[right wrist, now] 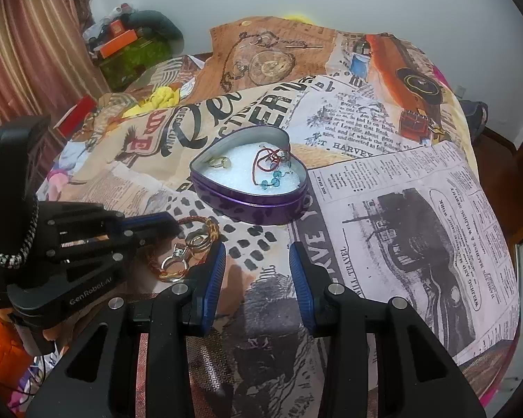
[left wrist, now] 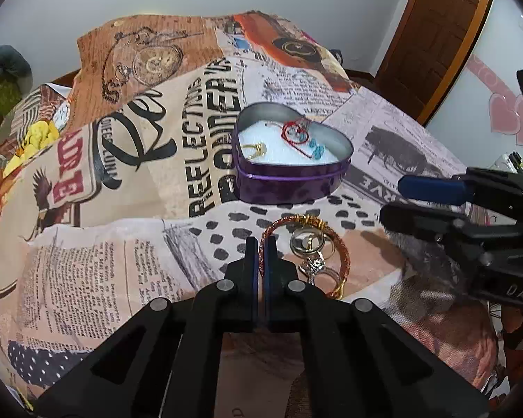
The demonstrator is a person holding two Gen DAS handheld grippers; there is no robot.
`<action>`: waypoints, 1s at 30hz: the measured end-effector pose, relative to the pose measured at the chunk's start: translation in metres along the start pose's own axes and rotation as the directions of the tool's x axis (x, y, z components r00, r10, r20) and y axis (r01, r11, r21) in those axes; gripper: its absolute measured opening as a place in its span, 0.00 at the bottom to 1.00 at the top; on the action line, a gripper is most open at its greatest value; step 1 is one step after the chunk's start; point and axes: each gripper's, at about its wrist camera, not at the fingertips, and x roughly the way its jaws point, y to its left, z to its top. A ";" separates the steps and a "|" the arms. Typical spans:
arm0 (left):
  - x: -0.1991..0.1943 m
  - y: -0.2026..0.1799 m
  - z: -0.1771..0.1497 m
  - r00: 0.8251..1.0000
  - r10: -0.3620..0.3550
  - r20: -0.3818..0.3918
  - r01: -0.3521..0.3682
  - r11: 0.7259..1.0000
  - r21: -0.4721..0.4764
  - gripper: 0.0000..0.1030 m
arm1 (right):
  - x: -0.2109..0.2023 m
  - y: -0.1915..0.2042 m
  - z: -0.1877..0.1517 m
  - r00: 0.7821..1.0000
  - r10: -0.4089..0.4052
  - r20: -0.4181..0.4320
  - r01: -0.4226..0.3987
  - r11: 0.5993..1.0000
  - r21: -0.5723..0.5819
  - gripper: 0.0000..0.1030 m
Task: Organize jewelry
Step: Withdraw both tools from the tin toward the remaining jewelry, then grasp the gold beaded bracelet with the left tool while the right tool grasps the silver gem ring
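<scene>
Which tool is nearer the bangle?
Left. The left tool is shut on the bangle rim. The right tool hangs open over bare cloth beside it, not touching.

A home bedroom: printed bedspread [right wrist: 401, 209], curtain [right wrist: 28, 45], wooden door [left wrist: 436, 35].

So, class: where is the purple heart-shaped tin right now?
The purple heart-shaped tin sits open on the printed cloth, centre of both wrist views, just beyond the bangle and rings.
</scene>
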 end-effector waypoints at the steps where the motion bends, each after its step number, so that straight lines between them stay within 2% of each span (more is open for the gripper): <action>1: -0.002 0.001 0.001 1.000 -0.007 0.004 0.007 1.000 -0.006 0.01 | 0.000 0.001 0.000 1.000 0.001 -0.001 -0.001 1.000 -0.003 0.34; 6: -0.022 0.010 0.005 0.997 -0.044 0.057 0.047 0.998 -0.043 0.01 | 0.001 0.007 0.001 1.000 0.009 -0.006 -0.009 1.000 -0.026 0.33; 14: -0.050 0.028 -0.001 0.992 -0.008 0.122 0.017 0.997 -0.069 0.01 | 0.010 0.024 0.003 0.999 0.032 -0.032 -0.033 0.998 -0.056 0.33; 18: -0.046 0.038 -0.014 0.994 0.022 0.104 -0.013 0.997 -0.082 0.01 | 0.016 0.033 0.003 0.995 0.072 -0.065 -0.076 0.995 -0.061 0.33; 22: -0.039 0.047 -0.028 0.997 0.016 0.072 -0.008 0.995 -0.102 0.01 | 0.026 0.041 0.002 0.989 0.104 -0.108 -0.110 0.992 -0.057 0.33; 30: -0.029 0.054 -0.043 0.999 -0.010 0.039 0.015 0.992 -0.123 0.01 | 0.034 0.050 0.001 0.987 0.088 -0.136 -0.101 0.991 -0.091 0.33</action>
